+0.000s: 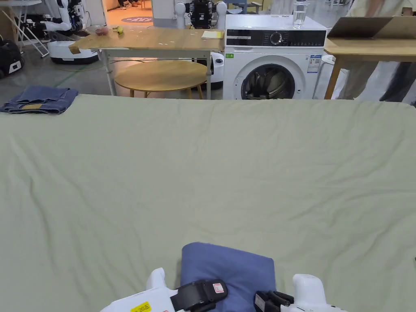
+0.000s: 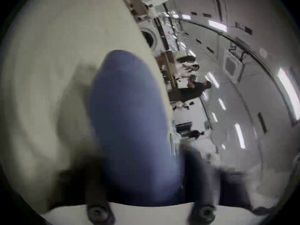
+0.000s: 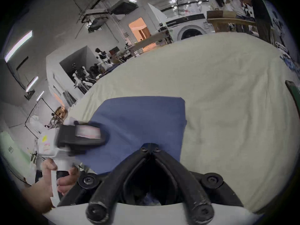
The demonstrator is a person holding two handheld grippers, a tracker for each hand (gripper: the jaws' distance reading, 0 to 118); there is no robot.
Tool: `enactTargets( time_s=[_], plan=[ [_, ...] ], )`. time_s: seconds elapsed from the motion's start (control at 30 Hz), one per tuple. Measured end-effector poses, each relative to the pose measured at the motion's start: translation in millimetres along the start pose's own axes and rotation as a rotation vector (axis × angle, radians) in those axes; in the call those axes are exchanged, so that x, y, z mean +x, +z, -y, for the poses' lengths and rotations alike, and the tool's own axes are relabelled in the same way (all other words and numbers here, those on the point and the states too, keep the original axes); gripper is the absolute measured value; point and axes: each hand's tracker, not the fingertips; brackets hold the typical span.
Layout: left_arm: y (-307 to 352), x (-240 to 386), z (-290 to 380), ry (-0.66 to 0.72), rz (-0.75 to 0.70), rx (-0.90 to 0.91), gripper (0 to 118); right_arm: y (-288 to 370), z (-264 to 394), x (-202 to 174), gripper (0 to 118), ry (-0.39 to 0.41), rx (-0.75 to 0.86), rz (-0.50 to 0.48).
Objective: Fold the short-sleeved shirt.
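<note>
A wide pale green sheet (image 1: 211,162) covers the work surface, and a blue shirt (image 1: 231,268), already folded small, lies at its near edge. The right gripper (image 3: 151,145) has its jaws closed together over the shirt's near edge, probably steadying it. The left gripper (image 1: 203,294) rests over the shirt's left side; its opening is too blurred to tell.

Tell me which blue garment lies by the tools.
The plain blue shirt at the near edge, between both tools; the denim one lies at the far left corner.

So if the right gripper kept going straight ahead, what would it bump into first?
Probably the folded blue cloth shirt: the right gripper, jaws together, already points over it, with the pale green sheet beyond.
</note>
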Motion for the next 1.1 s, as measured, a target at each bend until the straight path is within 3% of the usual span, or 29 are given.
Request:
enactTargets(
  time_s=[0.23, 0.37, 0.53, 0.63, 0.67, 0.73, 0.77, 0.8, 0.83, 0.93, 1.03, 1.07, 1.1],
  plan=[
    [98, 6, -64, -0.232, -0.116, 0.068, 26, 13, -22, -20, 0, 0.057, 0.038, 0.01],
    [193, -22, -150, -0.318, -0.344, 0.142, 26, 4, -31, -41, 0, 0.101, 0.044, 0.026],
    [288, -63, -249, -0.374, -0.612, 0.133, 26, -23, -35, -72, 0, 0.125, 0.029, 0.037],
    [307, -90, -271, -0.305, -0.613, 0.121, 26, -38, -30, -89, 0, 0.135, 0.006, 0.024],
    [309, -97, -272, -0.3, -0.594, 0.127, 36, -42, -29, -95, 0, 0.14, -0.002, 0.021],
    [310, -103, -269, -0.265, -0.577, 0.154, 73, -50, -27, -103, 0, 0.146, -0.018, 0.011],
    [313, -103, -266, -0.282, -0.607, 0.17, 81, -52, -27, -104, 0, 0.148, -0.02, 0.011],
    [321, -102, -262, -0.31, -0.605, 0.185, 81, -54, -27, -106, 0, 0.152, -0.022, 0.013],
    [330, -102, -262, -0.317, -0.597, 0.202, 101, -55, -27, -108, 0, 0.157, -0.024, 0.014],
    [371, -98, -258, -0.274, -0.625, 0.314, 103, -53, -29, -109, 0, 0.173, -0.024, 0.019],
    [394, -85, -246, -0.289, -0.774, 0.393, 103, -43, -31, -105, 0, 0.172, -0.009, 0.02],
    [396, -80, -240, -0.301, -0.766, 0.387, 103, -40, -33, -104, 0, 0.171, -0.002, 0.023],
    [396, -70, -233, -0.321, -0.764, 0.403, 98, -35, -35, -101, 0, 0.169, 0.008, 0.027]
  ],
)
